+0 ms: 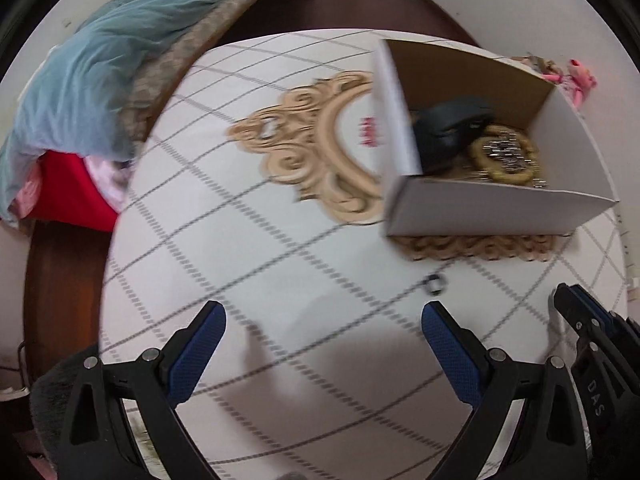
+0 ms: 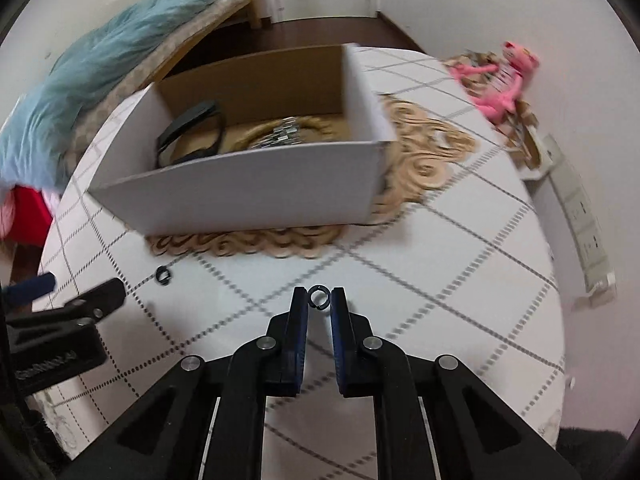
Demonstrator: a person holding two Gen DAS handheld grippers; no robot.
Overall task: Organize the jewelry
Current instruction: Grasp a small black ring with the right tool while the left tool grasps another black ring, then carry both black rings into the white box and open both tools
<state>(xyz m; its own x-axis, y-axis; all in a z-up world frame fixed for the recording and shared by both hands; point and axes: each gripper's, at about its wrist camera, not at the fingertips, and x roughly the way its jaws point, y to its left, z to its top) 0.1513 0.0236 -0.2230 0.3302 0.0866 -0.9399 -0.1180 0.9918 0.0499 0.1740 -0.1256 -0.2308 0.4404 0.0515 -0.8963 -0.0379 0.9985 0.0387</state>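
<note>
Small dark metal ring (image 2: 319,297) pinched between blue textured pads of right gripper (image 2: 319,300), jaws narrow, low over round surface (image 2: 460,280) covered in white cloth with grey diamond grid. 2nd ring (image 1: 433,283) seen lying flat on cloth near white cardboard box (image 1: 500,212). Left gripper (image 1: 322,318) jaws held wide, nothing between. Box holds gold bangle (image 1: 506,156), black case (image 1: 448,128).

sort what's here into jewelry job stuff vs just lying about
Job: small ring between the right gripper fingertips; second ring on the table; open box holding jewelry.
Lying about: pink toy, blue fluffy blanket, red cloth.
</note>
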